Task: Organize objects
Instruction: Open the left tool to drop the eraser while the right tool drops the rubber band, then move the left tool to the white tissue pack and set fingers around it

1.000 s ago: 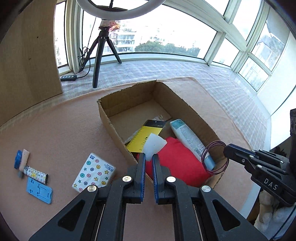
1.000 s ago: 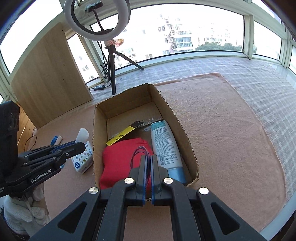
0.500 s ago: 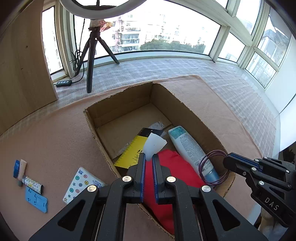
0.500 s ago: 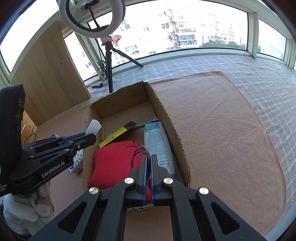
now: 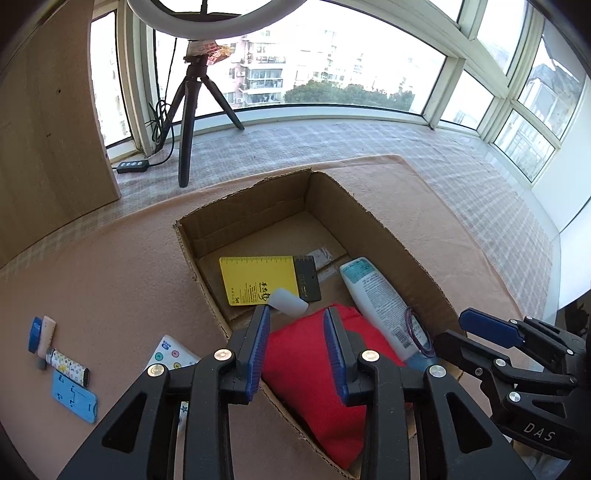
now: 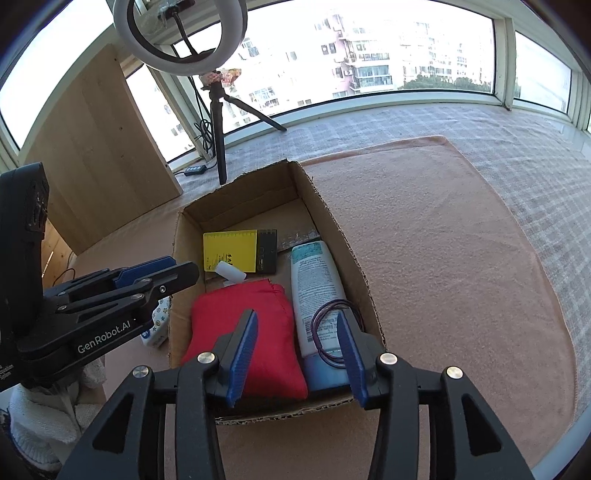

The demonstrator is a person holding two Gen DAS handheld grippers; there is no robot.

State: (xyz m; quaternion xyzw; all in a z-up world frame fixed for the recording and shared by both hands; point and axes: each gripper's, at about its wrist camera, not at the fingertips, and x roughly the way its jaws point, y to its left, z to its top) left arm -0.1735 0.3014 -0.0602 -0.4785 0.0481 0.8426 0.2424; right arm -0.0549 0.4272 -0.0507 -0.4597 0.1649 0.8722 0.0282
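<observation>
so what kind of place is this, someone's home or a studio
Most likely a high-rise flat's enclosed balcony or sunroom set up for filming. A curved wall of windows looks out on apartment blocks, a ring light stands on a tripod, and household bits are being sorted into a cardboard box on a pink mat.

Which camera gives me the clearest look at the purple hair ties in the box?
The right wrist view: the purple hair ties lie in full loops on the white tube, though the right finger covers one edge. The left wrist view shows them smaller and edge-on.
</observation>
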